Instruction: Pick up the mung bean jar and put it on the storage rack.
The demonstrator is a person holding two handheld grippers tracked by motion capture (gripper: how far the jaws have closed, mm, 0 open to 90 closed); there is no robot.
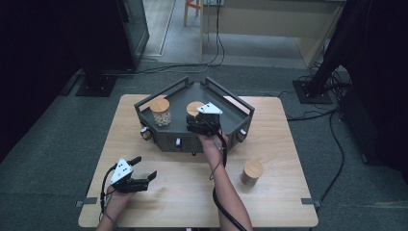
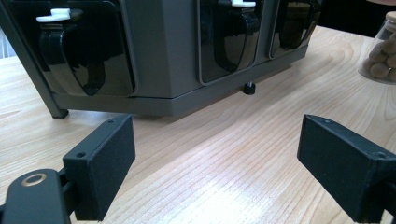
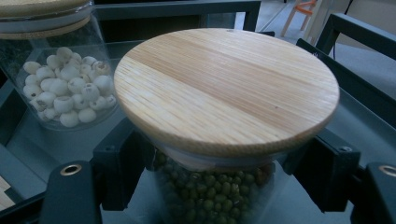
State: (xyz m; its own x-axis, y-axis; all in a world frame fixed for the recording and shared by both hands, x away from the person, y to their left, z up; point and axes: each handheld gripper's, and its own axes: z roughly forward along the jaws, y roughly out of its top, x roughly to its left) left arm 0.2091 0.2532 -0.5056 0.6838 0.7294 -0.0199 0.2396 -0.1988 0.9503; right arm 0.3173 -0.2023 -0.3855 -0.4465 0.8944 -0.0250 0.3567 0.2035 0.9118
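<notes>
Jar of green beans (image 3: 210, 196), wooden lid on, stands inside the dark tray (image 1: 240, 126) at the far middle of the table (image 1: 279, 192), right of the jar of white seeds (image 1: 160, 112). Your right tool (image 1: 202, 126) is clamped on its glass just under the lid. Keep it upright; clear the rail before moving. Left tool (image 1: 143, 169) rests near-left, jaws apart, holding nothing.

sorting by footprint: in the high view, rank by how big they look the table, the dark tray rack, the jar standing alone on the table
1. table
2. dark tray rack
3. lone jar with wooden lid, by far the smallest
</notes>
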